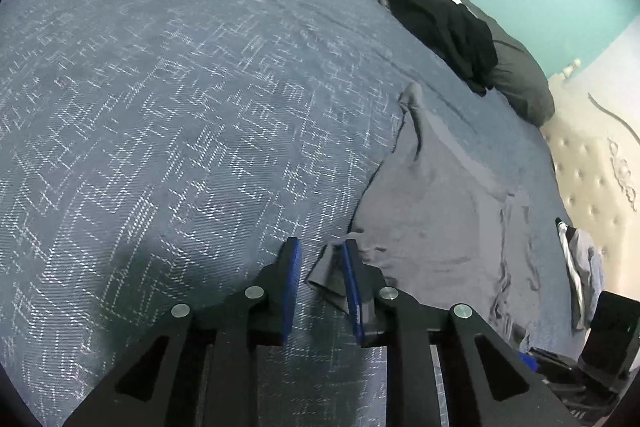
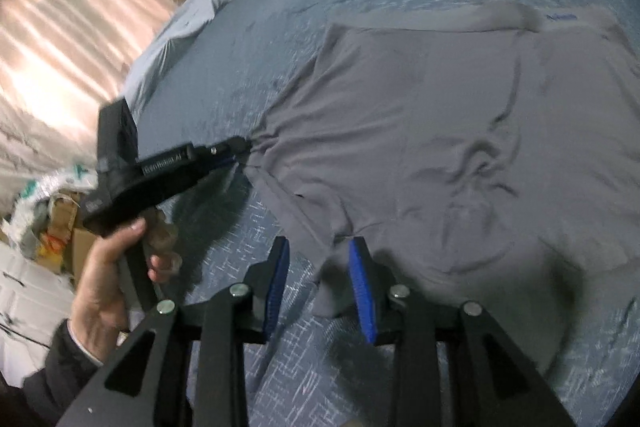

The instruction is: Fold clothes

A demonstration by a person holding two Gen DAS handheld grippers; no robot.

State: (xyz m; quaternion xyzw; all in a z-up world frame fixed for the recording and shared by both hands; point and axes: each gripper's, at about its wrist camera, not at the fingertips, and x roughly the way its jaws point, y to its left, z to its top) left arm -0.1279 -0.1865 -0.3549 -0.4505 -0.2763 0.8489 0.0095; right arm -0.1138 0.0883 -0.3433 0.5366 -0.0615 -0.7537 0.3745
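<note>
A grey T-shirt (image 2: 420, 131) lies spread flat on the blue patterned bedspread (image 2: 312, 367). In the right wrist view my right gripper (image 2: 320, 259) stands open at the shirt's near edge, and a fold of grey cloth lies between its blue pads. My left gripper (image 1: 320, 255) is open too, with a corner of the same shirt (image 1: 440, 211) resting between its fingers, close to the right pad. The right wrist view also shows the left gripper (image 2: 242, 147) at the shirt's left edge, held by a person's hand (image 2: 108, 267).
A black garment pile (image 1: 448, 27) and a dark grey pillow (image 1: 520, 87) lie at the head of the bed. More clothing (image 1: 580, 267) hangs at the bed's right edge. Boxes and bags (image 2: 52, 219) sit on the floor to the left.
</note>
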